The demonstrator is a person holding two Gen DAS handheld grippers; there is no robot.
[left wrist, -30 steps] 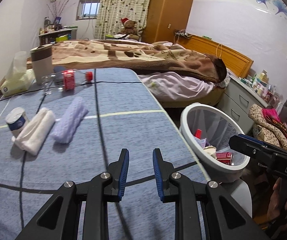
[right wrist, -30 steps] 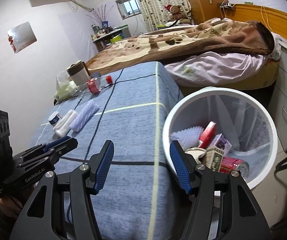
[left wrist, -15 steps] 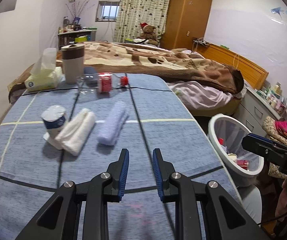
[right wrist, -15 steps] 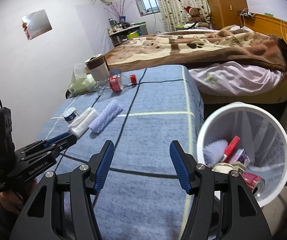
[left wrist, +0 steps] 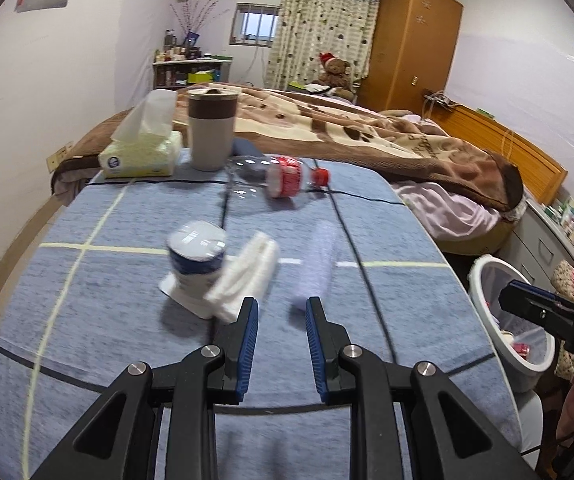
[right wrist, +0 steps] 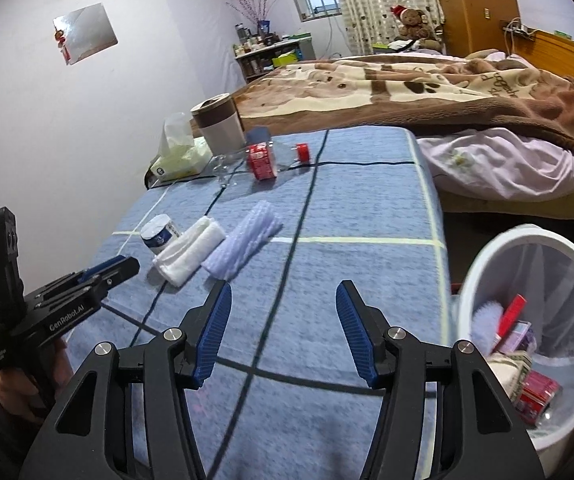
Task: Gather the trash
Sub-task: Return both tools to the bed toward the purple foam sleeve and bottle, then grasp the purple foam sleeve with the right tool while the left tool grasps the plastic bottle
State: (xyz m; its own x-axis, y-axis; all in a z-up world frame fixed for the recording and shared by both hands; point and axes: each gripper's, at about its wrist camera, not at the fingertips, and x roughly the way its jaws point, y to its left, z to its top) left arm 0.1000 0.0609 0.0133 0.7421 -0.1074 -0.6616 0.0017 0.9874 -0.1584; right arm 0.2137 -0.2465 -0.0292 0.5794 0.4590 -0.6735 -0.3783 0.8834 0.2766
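Trash lay across the blue cloth-covered table [left wrist: 99, 300] in front of me, none of it in my grip. Nearest, my left gripper [left wrist: 279, 320] hung over the cloth with its jaws a narrow gap apart and nothing between them; my right gripper [right wrist: 283, 320] stood wider, its jaws having just closed in a little, also with nothing between them. Just beyond the left one lay a white folded wad [left wrist: 247, 276] touching a small blue-and-white cup [left wrist: 197, 256], and right of the wad a pale lilac foam sleeve [right wrist: 243, 246]. Off the table's right edge stood the white bin [right wrist: 483, 280], holding a red can, a small box and other scraps. Farther off a clear bottle with a red label [left wrist: 279, 178] lay on its side; behind it stood a grey tumbler [left wrist: 211, 128] and, to its left, a tissue box [left wrist: 141, 156].
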